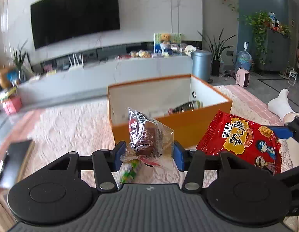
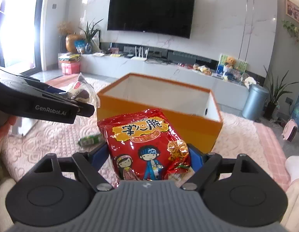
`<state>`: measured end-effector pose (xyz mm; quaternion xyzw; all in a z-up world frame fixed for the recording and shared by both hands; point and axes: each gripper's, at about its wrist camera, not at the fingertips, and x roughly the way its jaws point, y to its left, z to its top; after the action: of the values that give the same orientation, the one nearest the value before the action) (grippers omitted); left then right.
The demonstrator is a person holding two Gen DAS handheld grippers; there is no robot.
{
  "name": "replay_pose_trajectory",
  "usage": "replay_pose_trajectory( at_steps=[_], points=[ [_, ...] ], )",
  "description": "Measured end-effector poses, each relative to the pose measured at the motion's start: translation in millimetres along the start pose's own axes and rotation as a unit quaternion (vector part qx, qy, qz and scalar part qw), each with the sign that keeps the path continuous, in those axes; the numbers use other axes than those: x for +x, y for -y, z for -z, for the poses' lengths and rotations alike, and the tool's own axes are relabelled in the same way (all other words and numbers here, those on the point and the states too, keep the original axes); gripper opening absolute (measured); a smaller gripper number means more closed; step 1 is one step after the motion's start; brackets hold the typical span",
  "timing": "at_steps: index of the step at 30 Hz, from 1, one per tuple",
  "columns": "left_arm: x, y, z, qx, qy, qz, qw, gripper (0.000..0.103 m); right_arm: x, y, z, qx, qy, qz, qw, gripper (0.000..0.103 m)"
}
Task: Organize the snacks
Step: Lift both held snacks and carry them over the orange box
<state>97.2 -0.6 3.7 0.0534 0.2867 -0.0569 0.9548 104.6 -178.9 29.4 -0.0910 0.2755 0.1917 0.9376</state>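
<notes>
My left gripper (image 1: 147,154) is shut on a clear-wrapped brown cake (image 1: 147,137), held up above the pale rug in front of an orange box (image 1: 180,129) with a white inside. My right gripper (image 2: 147,157) is shut on a red snack bag (image 2: 143,145) with cartoon figures, lifted in front of the same orange box (image 2: 168,119). In the left wrist view the red snack bag (image 1: 244,141) hangs at the right. In the right wrist view the left gripper and its wrapped cake (image 2: 81,92) sit at the left. Some packets (image 1: 188,107) lie inside the box.
A small green packet (image 2: 90,140) lies on the pale lace rug (image 2: 52,143). A dark phone-like slab (image 1: 12,160) rests at the rug's left. A person's socked foot (image 1: 281,104) is at the right. Beyond stand a long TV bench (image 2: 168,67), a grey bin (image 2: 255,100) and potted plants.
</notes>
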Motion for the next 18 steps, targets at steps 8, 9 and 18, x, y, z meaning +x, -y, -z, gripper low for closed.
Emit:
replay_pose_trajectory(
  at_steps=[8,9,18],
  points=[
    [9.3,2.6,-35.3,0.010,0.011,-0.003,0.9999,0.058,-6.1,12.3,-32.2,-0.008,0.021,0.017,1.000,0.081],
    [11.9,2.0,-39.1,0.010,0.011,-0.003,0.9999,0.058,-5.3,14.0,-36.5,-0.010,0.022,0.021,1.000,0.081],
    [32.7,0.5,-60.2,0.039,0.029,-0.006,0.9988,0.058,29.7,29.4,-87.0,-0.024,0.023,0.045,0.998,0.082]
  ],
)
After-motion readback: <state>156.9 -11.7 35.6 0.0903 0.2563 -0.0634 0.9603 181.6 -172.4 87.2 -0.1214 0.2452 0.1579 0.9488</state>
